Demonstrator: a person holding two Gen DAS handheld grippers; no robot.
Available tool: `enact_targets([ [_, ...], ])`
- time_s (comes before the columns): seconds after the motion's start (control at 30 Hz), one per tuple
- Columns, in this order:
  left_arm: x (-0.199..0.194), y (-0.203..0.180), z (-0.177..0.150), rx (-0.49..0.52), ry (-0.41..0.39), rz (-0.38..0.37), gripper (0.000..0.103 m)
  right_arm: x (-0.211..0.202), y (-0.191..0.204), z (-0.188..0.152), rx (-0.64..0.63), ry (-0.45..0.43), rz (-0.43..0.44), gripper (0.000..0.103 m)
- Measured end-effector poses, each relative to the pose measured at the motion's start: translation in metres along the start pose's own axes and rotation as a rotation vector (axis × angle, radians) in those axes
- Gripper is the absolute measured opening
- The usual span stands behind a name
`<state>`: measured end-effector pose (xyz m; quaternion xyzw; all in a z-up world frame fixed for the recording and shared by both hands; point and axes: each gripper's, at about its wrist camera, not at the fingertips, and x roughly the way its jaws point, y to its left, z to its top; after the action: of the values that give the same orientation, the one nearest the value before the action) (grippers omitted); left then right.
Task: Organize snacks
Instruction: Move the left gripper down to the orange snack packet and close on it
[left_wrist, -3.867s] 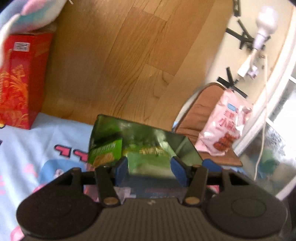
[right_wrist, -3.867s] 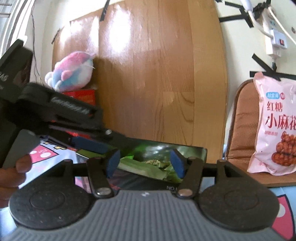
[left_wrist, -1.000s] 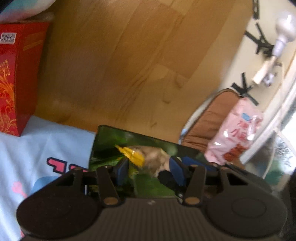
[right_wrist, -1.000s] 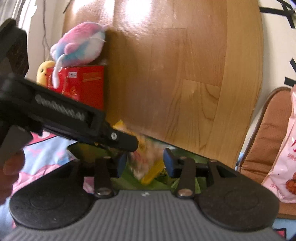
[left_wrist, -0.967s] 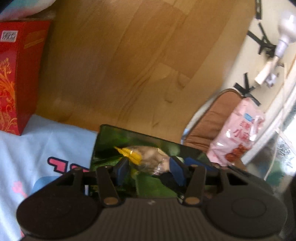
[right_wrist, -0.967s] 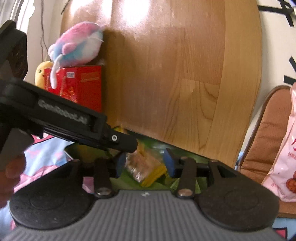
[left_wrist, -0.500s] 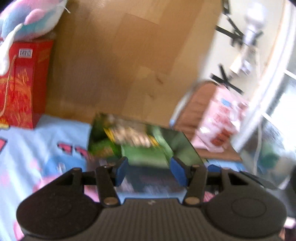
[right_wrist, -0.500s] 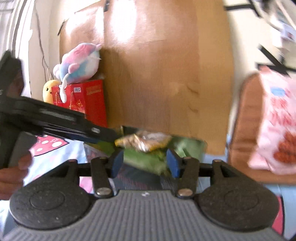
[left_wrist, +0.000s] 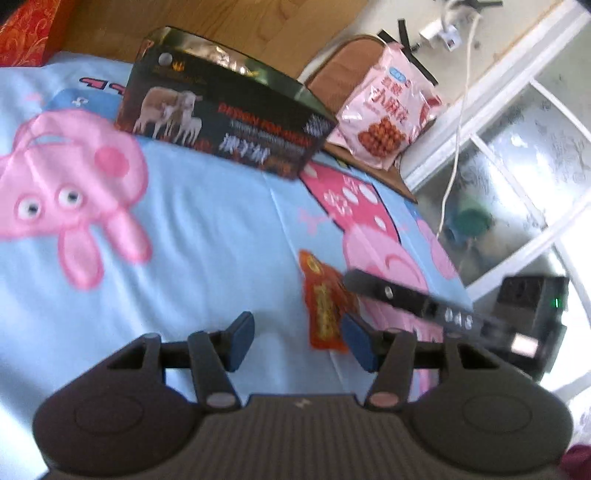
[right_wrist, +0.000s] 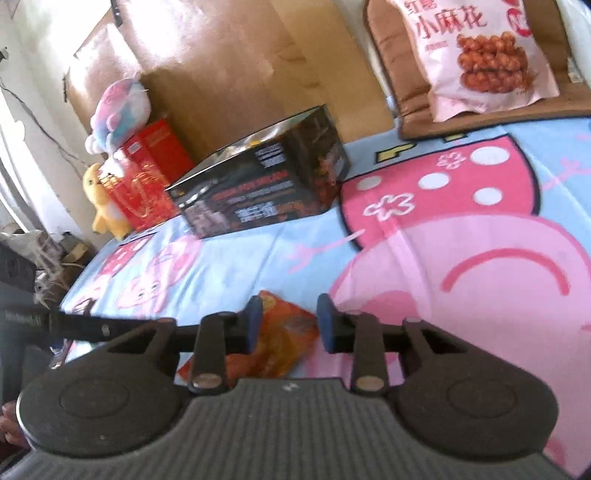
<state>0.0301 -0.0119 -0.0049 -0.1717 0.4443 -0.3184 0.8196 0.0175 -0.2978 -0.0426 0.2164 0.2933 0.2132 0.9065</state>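
Each black tool (left_wrist: 297, 341) has blue pads (right_wrist: 253, 317) and ribbed grey housing.

Both wrist views downward, close — shared orange snack packet (left_wrist: 323, 306) (right_wrist: 284, 338)

From the left wrist camera I see my left gripper (left_wrist: 297, 341) over the blue cartoon sheet (left_wrist: 207, 236), jaws opening with only sheet between them. An orange-red snack packet (left_wrist: 322, 306) lies flat just beside its right pad. The right gripper (left_wrist: 439, 314) reaches in from the right, near it. Far off stands the dark open box (left_wrist: 225, 129); right of that, a pink snack bag (left_wrist: 388, 110).
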Motion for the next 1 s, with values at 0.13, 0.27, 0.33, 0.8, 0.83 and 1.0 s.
enact_targets([
  [0.13,-0.009,-0.011,-0.014,0.017,0.022,-0.015,0.054,0.001,0.008,-0.008,0.019,-0.001,0.034,0.028],
  [0.27,-0.01,-0.012,-0.02,-0.04,0.058,-0.105,0.054,0.0,0.003,-0.008,0.049,-0.005,0.035,0.023],
  [0.33,-0.003,-0.007,-0.02,-0.089,0.076,-0.137,0.054,0.0,-0.003,-0.009,0.087,-0.01,0.051,0.022],
  [0.8,0.013,0.013,0.023,-0.123,-0.039,0.07,0.02,-0.012,-0.012,-0.01,0.149,0.0,0.104,0.02],
  [0.83,0.011,0.014,0.028,-0.113,-0.047,0.091,0.02,-0.011,-0.013,-0.008,0.15,-0.005,0.104,0.02],
  [1.0,0.01,0.021,0.047,-0.087,-0.057,0.135,0.02,-0.005,-0.017,0.0,0.154,0.004,0.095,0.022],
])
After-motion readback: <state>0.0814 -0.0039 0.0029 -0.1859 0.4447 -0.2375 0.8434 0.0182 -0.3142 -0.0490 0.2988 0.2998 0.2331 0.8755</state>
